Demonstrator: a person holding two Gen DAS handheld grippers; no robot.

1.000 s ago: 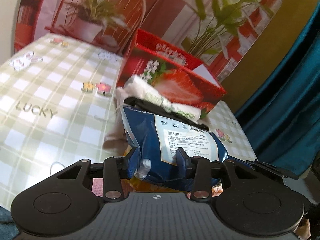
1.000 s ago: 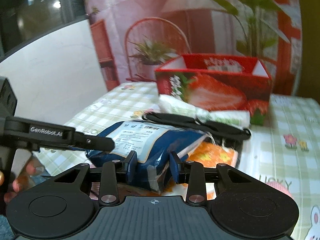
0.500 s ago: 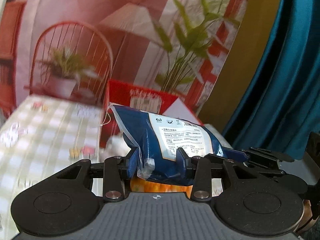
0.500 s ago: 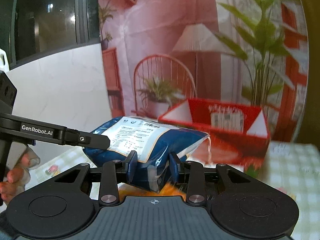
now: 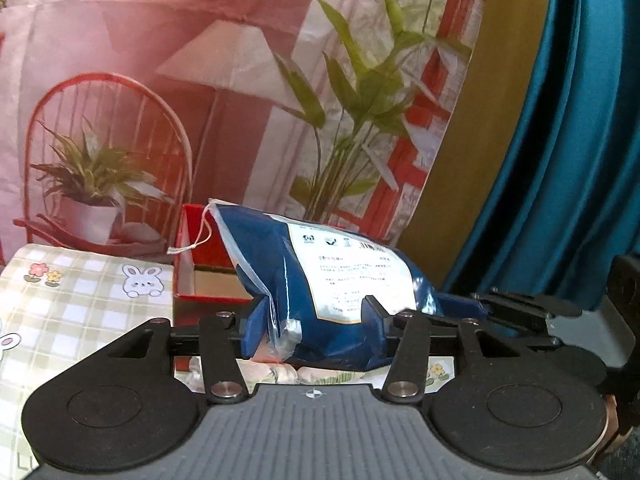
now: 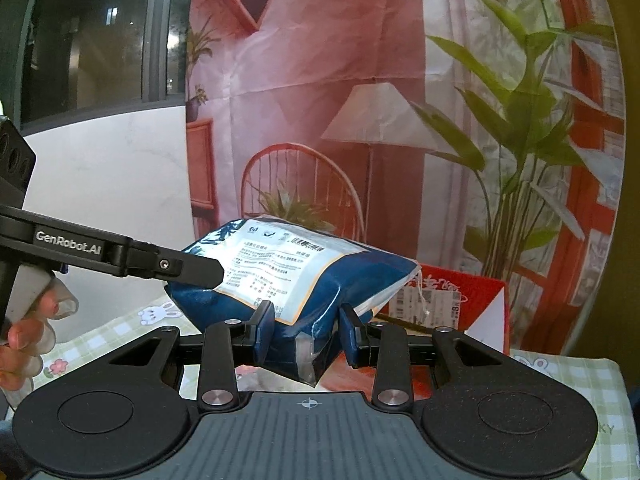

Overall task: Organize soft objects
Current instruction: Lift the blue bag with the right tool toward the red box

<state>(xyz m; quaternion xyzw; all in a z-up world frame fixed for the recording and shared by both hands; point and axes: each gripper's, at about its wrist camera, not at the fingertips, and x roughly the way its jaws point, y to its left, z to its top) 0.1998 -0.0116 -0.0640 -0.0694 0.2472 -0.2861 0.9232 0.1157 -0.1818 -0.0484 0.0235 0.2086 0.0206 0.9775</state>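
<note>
A blue soft bag (image 5: 340, 280) with a white label hangs in the air, held between both grippers, just in front of the red strawberry box (image 5: 208, 280). My left gripper (image 5: 314, 324) has the bag's near end between its pads, which still touch it while the jaws are opening. My right gripper (image 6: 306, 332) is shut on another corner of the blue bag (image 6: 288, 280). In the right wrist view a left-gripper finger (image 6: 192, 270) lies against the bag's left side, and the red box (image 6: 460, 296) stands behind the bag.
The checked tablecloth (image 5: 80, 312) with rabbit prints spreads to the left. Pale soft items (image 5: 280, 372) lie under the bag. A printed backdrop stands behind the box and a teal curtain (image 5: 560, 160) hangs at right. A person's hand (image 6: 28, 320) holds the left gripper.
Both grippers have lifted the blue bag off the pile and carried it up toward the red box. The left jaws now stand wider apart than before.
</note>
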